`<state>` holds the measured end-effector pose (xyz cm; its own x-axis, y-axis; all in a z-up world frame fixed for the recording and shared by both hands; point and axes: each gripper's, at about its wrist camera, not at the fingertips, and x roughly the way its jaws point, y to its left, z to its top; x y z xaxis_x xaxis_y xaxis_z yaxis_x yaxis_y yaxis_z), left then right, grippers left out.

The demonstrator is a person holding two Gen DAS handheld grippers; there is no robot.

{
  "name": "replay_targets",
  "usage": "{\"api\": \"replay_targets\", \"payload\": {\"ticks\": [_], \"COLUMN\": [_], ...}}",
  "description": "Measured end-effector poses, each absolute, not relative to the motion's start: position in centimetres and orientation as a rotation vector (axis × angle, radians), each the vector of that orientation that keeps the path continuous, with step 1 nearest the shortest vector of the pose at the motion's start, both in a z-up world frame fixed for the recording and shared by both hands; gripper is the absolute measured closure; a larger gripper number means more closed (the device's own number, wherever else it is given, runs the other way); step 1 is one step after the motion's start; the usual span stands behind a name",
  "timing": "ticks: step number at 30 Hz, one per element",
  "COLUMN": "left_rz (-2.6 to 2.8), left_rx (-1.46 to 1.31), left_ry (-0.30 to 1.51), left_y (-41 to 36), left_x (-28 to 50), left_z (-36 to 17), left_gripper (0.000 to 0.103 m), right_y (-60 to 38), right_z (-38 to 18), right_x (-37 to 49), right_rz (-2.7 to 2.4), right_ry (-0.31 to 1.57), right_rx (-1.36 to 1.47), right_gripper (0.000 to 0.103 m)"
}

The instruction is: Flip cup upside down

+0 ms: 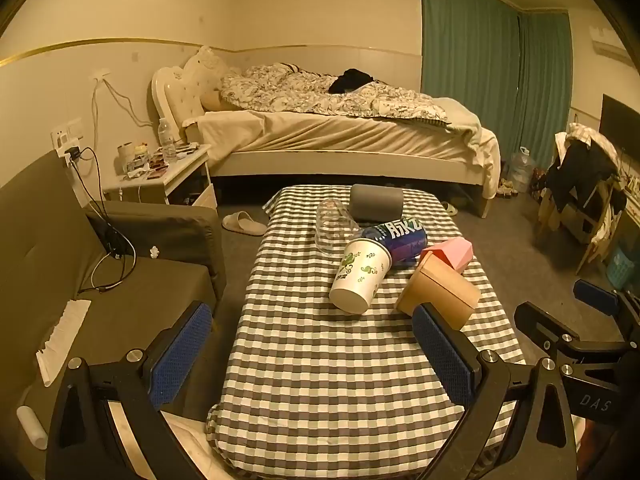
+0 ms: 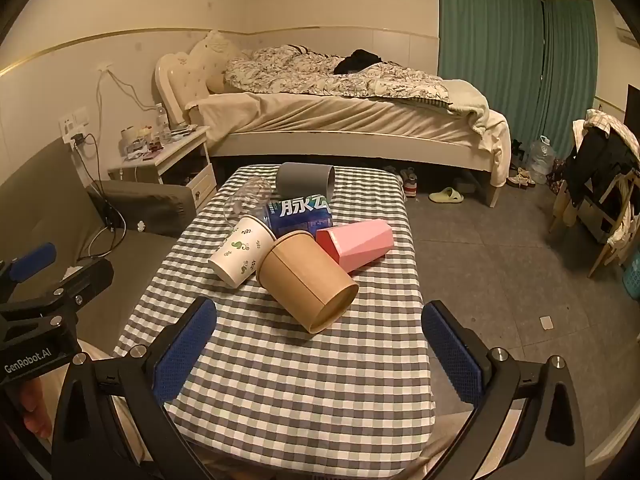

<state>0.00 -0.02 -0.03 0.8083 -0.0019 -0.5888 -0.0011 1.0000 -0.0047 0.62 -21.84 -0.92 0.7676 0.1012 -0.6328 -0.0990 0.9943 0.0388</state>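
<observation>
Several cups lie on their sides in a cluster on a checkered table (image 1: 320, 360) (image 2: 304, 380). They are a brown paper cup (image 1: 438, 290) (image 2: 308, 276), a white cup with green leaf print (image 1: 360, 276) (image 2: 242, 250), a pink faceted cup (image 1: 450, 252) (image 2: 356, 242), a clear plastic cup (image 1: 334, 224) (image 2: 246, 198) and a grey cup (image 1: 376, 202) (image 2: 306, 180). A blue bottle (image 1: 400, 238) (image 2: 300, 212) lies among them. My left gripper (image 1: 316, 344) is open and empty, short of the cups. My right gripper (image 2: 320, 340) is open and empty, just short of the brown cup.
A grey sofa (image 1: 100, 280) stands left of the table. A nightstand (image 1: 160, 176) with clutter and a bed (image 1: 340, 128) are behind. A chair with clothes (image 2: 600, 184) stands at the right. The right gripper's body (image 1: 580, 340) shows beside the table in the left wrist view.
</observation>
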Motion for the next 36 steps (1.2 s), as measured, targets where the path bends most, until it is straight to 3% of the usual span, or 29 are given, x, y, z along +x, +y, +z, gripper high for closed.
{"api": "replay_targets", "payload": {"ticks": [36], "left_rz": [-0.023], "left_rx": [-0.008], "left_ry": [0.639], "left_y": [-0.7], "left_x": [1.0], "left_z": [-0.6], "left_gripper": [0.0], "right_y": [-21.8], "right_z": [-1.1], "right_x": [0.9], "right_rz": [0.11], "right_ry": [0.69], "right_rx": [0.006], "right_gripper": [0.0]}}
